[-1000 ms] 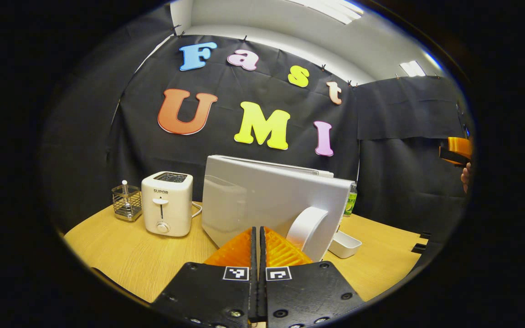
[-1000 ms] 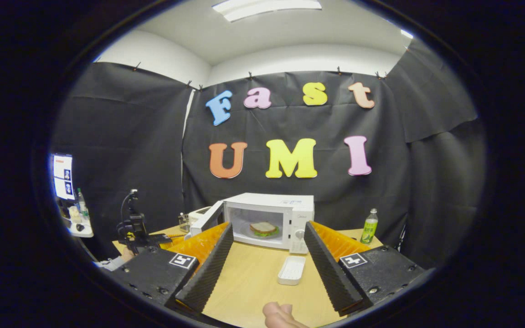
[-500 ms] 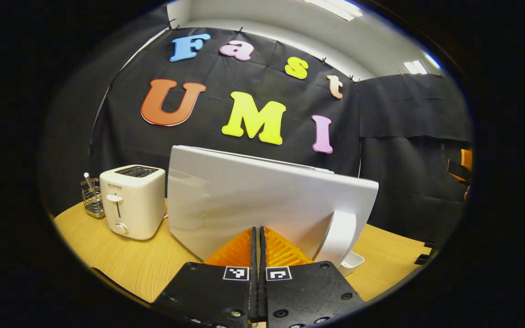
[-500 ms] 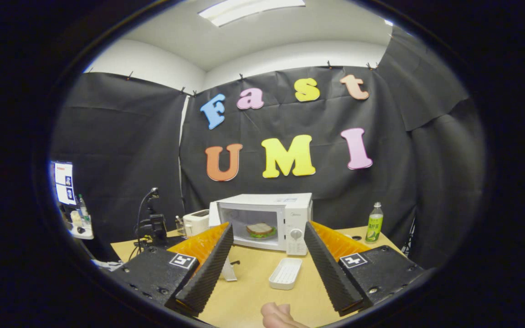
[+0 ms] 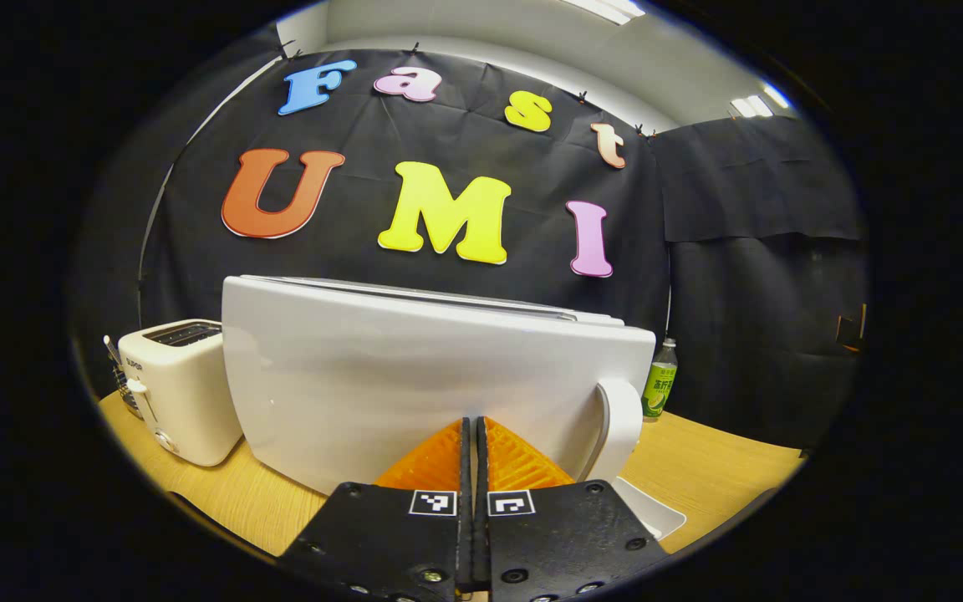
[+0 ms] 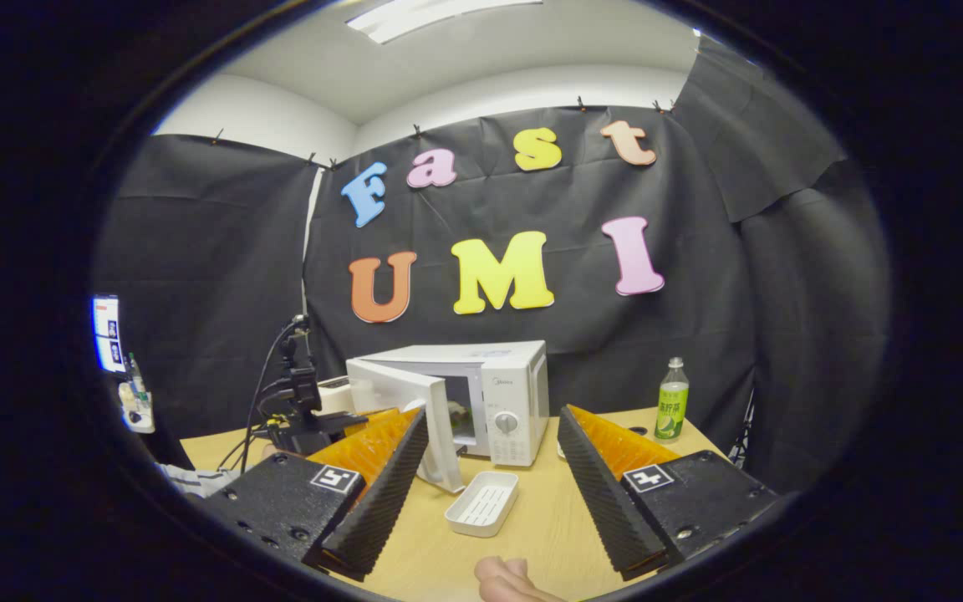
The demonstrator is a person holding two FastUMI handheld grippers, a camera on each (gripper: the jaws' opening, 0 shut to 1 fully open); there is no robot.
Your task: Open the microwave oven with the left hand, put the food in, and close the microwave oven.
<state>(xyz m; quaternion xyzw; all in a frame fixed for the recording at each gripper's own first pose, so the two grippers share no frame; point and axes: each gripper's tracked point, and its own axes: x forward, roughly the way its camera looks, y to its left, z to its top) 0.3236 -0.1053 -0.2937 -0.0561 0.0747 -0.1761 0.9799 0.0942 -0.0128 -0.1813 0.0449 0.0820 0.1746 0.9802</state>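
The white microwave (image 6: 506, 389) stands at the back of the wooden table, its door (image 6: 402, 401) swung most of the way toward the front. A sliver of the sandwich (image 6: 465, 411) shows through the gap. In the left gripper view the door's outer face (image 5: 415, 376) looms close, handle (image 5: 619, 426) at its right edge. My left gripper (image 5: 473, 425) is shut with nothing between its fingers, tips against that face. It also shows beside the door, left gripper (image 6: 302, 405). My right gripper (image 6: 491, 415) hangs open and holds nothing, well in front of the microwave.
A white tray (image 6: 481, 504) lies on the table (image 6: 548, 535) in front of the microwave. A green bottle (image 6: 671, 401) stands to the right. A white toaster (image 5: 176, 389) sits left of the door. A fingertip (image 6: 506, 577) shows at the bottom.
The door has swung from wide open to nearly closed, and my shut left gripper has moved in with it. The sandwich is now mostly hidden. My right gripper stays open.
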